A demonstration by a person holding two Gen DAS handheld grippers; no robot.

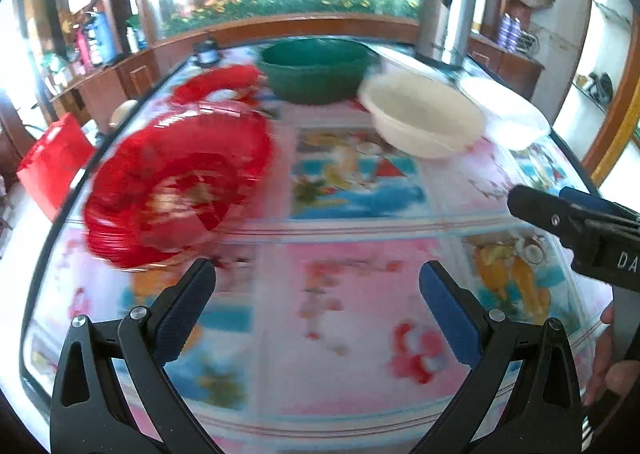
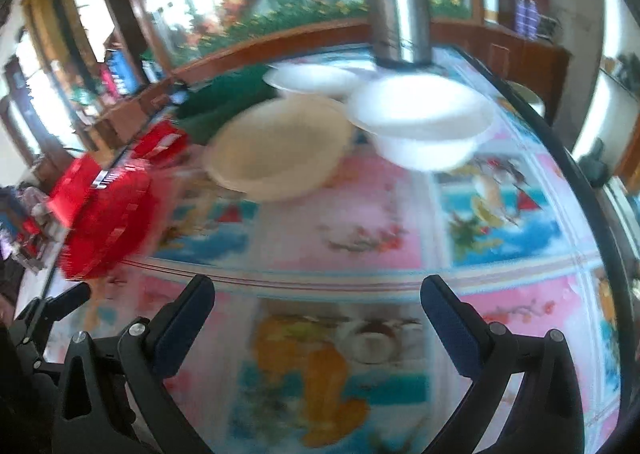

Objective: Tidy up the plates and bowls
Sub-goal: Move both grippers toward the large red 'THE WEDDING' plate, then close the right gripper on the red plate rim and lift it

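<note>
A stack of red plates (image 1: 172,186) sits on the left of the table, just ahead and left of my open left gripper (image 1: 316,286). Farther back stand a green bowl (image 1: 316,70), a cream bowl (image 1: 424,114) and white bowls (image 1: 508,114). In the right wrist view the cream bowl (image 2: 276,146) and stacked white bowls (image 2: 420,122) lie ahead of my open right gripper (image 2: 318,298), with the red plates (image 2: 108,222) at the left and a white plate (image 2: 312,80) behind. Both grippers hold nothing. My right gripper's tip (image 1: 532,206) pokes in from the right edge.
A flowery plastic cloth covers the table (image 1: 352,294). A steel thermos (image 1: 448,2) stands at the back right, a small dark jar (image 1: 206,52) at the back left. A red box (image 1: 52,162) sits off the table's left edge. A hand (image 1: 604,366) shows at right.
</note>
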